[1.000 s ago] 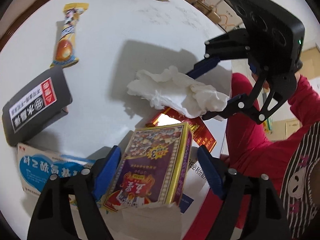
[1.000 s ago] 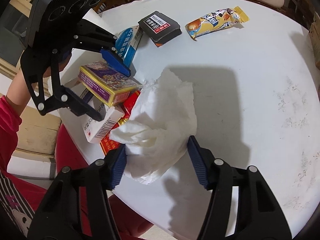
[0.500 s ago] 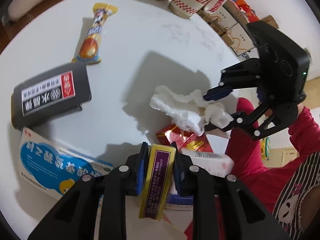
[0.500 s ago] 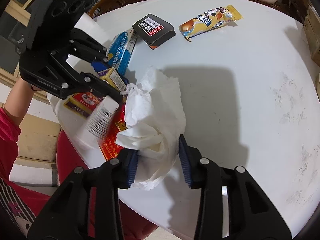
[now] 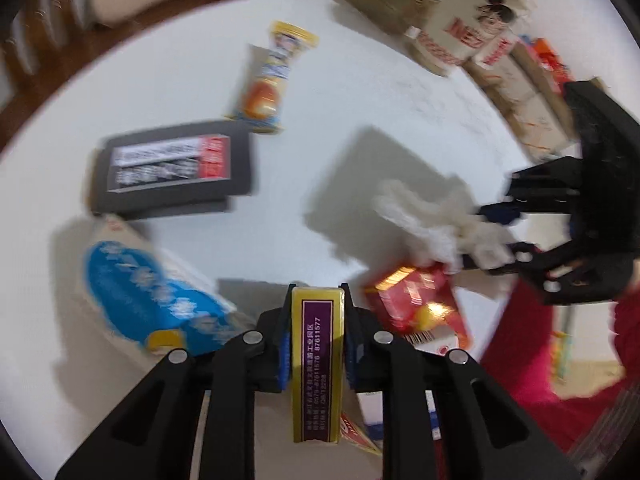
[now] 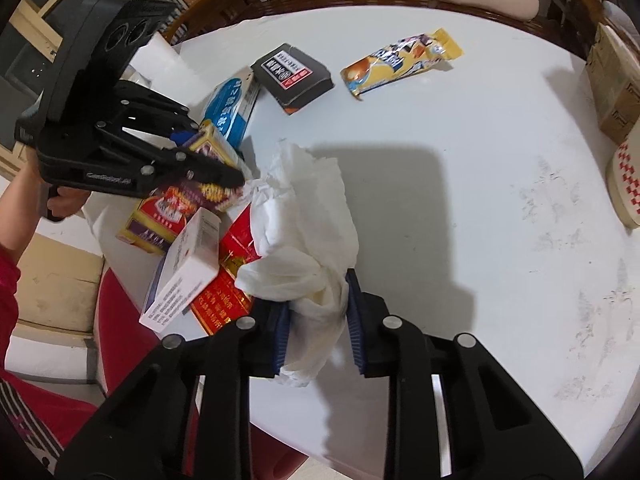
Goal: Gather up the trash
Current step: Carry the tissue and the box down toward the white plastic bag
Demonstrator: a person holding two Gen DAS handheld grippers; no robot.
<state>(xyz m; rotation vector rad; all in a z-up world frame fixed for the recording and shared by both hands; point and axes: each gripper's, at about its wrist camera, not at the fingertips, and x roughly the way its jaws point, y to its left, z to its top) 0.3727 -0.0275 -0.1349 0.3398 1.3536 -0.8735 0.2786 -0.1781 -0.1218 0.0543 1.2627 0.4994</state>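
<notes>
Purple and gold, the slim box sits clamped edge-on between the blue pads of my left gripper, lifted off the heap. My right gripper has just been closing its jaws, and they now pinch the lower folds of the crumpled white tissue, whose upper part lies loose on the white table. Just beside the tissue, at the table's near edge, a red packet lies under a white carton. Beyond them lies a blue and white box, then a dark grey box with a red and white label. Farthest out rests a yellow snack wrapper, well apart from the pile.
</notes>
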